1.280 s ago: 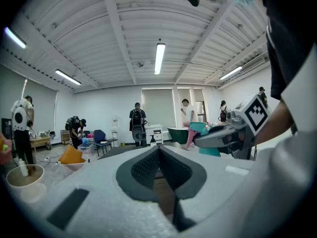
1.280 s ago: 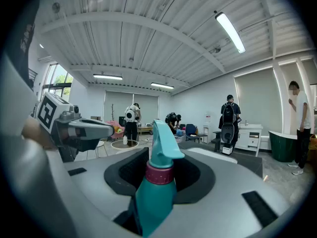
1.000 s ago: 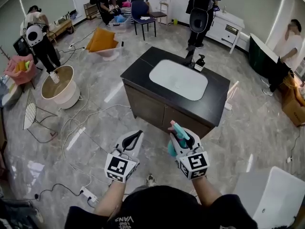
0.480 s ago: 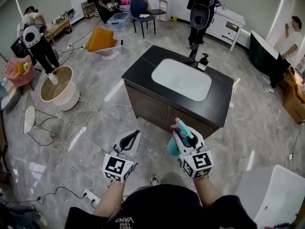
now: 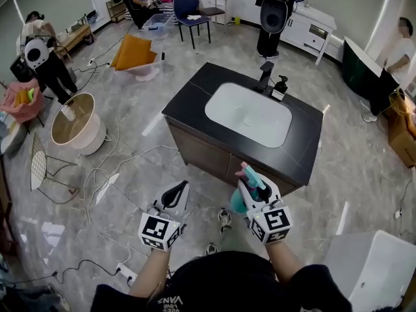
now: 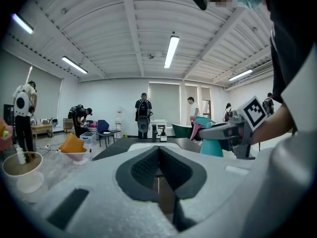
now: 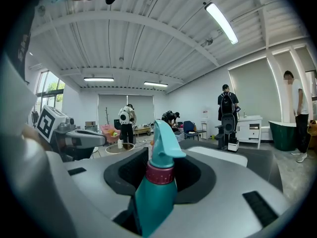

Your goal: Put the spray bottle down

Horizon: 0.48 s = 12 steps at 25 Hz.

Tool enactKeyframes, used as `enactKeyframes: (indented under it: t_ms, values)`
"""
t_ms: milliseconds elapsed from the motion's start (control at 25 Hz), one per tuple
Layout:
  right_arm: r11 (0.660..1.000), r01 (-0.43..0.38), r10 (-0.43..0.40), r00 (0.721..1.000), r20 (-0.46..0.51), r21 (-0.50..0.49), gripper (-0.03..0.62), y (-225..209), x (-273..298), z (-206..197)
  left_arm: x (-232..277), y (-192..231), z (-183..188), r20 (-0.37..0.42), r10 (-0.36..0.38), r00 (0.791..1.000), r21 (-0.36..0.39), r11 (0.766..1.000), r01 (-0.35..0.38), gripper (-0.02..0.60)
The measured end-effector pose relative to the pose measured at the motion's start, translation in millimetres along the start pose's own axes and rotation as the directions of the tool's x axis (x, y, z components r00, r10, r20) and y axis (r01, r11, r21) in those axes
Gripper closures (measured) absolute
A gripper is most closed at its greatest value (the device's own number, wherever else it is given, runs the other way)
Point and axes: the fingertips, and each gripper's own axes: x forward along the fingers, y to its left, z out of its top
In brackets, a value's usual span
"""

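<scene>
Your right tongs (image 5: pixel 252 186) are squeezing the teal spray bottle (image 7: pixel 154 187), which is standing upright between them. Your left tongs (image 5: pixel 175 199) are hanging shut and empty. The black sink counter (image 5: pixel 188 103) is lying just ahead of the right tongs.

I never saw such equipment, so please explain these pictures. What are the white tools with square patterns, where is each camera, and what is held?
There is no robot: a person holds one gripper in each hand, and the patterned cubes belong to them. The wide picture comes from a camera on the person's head, looking down; the other two come from cameras riding on the grippers. The right gripper is closed on a teal spray bottle. The left gripper is shut, with nothing in it. Ahead stands a black counter with a white sink, a faucet and a pump bottle.
</scene>
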Motion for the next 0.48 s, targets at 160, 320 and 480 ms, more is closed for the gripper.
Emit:
enactKeyframes:
  t_ms: [160, 320, 480]
  values:
    - [1.000, -0.014, 0.014, 1.000, -0.016, 0.000, 0.444, -31, 38, 4, 37, 25, 4, -0.009, 0.023, 1.000, -0.007, 1.000, -0.023, 0.572]
    - [0.999, -0.033, 0.033, 0.999, -0.016, -0.002, 0.444, -59, 79, 12, 73, 52, 12, -0.002, 0.058, 0.998, -0.012, 0.998, -0.058, 0.572]
    - [0.998, -0.060, 0.060, 0.998, -0.010, -0.017, 0.444, -84, 121, 23, 107, 78, 20, 0.000, 0.102, 0.995, -0.016, 0.995, -0.102, 0.571]
